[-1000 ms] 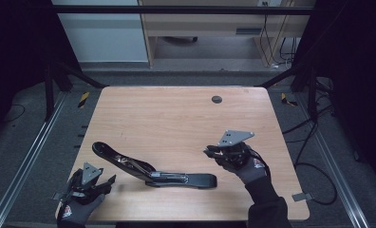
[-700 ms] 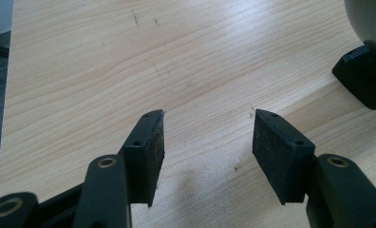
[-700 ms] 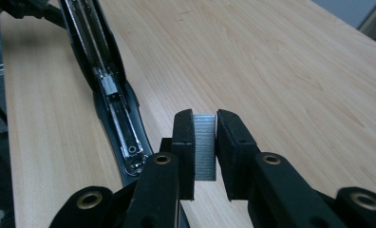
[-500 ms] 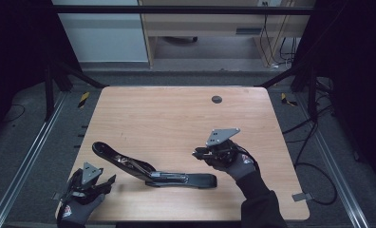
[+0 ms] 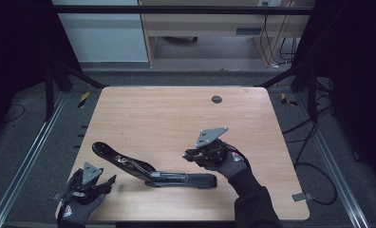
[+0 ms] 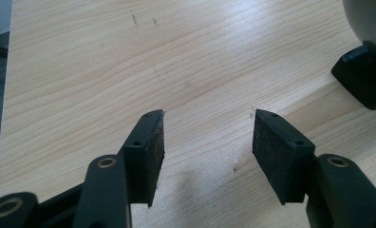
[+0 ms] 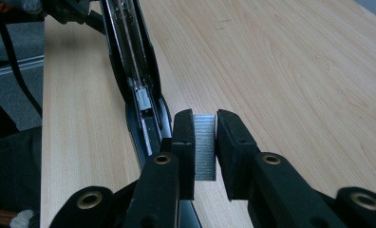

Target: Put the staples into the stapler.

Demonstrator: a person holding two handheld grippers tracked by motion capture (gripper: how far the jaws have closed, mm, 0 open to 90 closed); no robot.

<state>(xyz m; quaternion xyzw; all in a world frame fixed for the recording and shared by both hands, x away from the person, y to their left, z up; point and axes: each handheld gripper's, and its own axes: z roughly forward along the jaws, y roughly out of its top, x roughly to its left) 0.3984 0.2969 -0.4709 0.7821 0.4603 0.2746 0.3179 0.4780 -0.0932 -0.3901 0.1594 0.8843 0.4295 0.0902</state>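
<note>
A black stapler (image 5: pixel 153 172) lies swung open flat on the wooden table (image 5: pixel 176 118), near its front edge. Its metal staple channel (image 7: pixel 137 90) faces up. My right gripper (image 5: pixel 190 155) hovers just above the stapler's right half and is shut on a short silver strip of staples (image 7: pixel 205 147), held upright between the pads beside the channel. My left gripper (image 5: pixel 105 183) rests at the table's front left corner, left of the stapler. In the left gripper view the left gripper (image 6: pixel 207 142) stands open over bare wood, with nothing between the pads.
A dark round grommet (image 5: pixel 216 99) sits in the table near its far edge. A black rounded part (image 6: pixel 364 80) shows at the right edge of the left gripper view. Metal rails (image 5: pixel 29 152) and cables (image 5: pixel 314 156) run along the floor beside the table.
My right gripper has moved left and slightly down toward the stapler, carrying the staple strip. The left gripper and the stapler have stayed in place.
</note>
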